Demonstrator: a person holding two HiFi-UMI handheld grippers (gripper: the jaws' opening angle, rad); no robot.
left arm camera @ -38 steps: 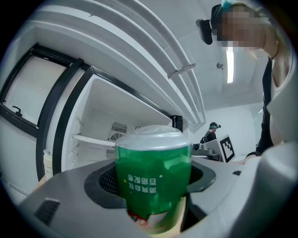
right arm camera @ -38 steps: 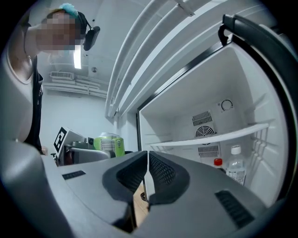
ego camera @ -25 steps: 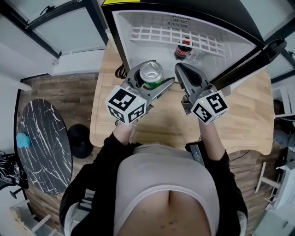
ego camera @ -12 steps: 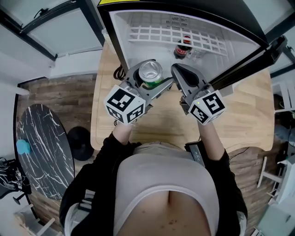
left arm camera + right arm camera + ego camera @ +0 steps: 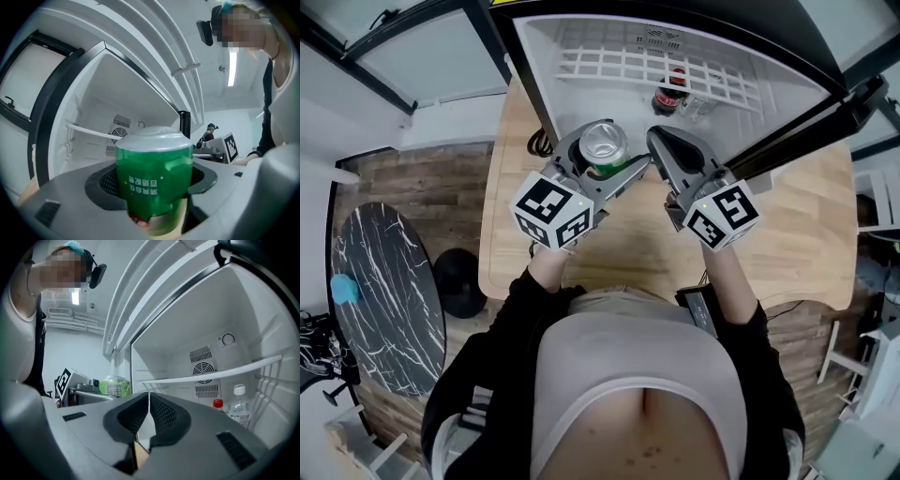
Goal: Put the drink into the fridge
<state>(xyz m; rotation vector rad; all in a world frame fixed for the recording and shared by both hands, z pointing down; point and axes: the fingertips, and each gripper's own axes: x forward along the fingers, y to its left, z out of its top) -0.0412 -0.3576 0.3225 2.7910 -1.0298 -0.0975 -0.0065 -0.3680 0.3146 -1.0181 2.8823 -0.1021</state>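
Observation:
A green drink can [image 5: 605, 148] with a silver top sits upright between the jaws of my left gripper [image 5: 605, 155], which is shut on it just in front of the open fridge [image 5: 581, 89]. The left gripper view shows the can [image 5: 153, 180] filling the gap between the jaws, with the fridge's white inside behind it. My right gripper [image 5: 659, 141] hovers beside it to the right, its pads [image 5: 161, 416] pressed together on nothing. From the right gripper view the can [image 5: 111, 386] shows at the left.
Inside the fridge stand a dark red-capped bottle [image 5: 668, 97] and a clear water bottle [image 5: 239, 408] under a white wire shelf [image 5: 656, 70]. The fridge door [image 5: 806, 122] hangs open at right over a wooden counter [image 5: 787, 244]. A marble round table [image 5: 380, 300] lies at left.
Both grippers have shifted slightly up the picture and left, toward the fridge opening, with the can still held in the left one.

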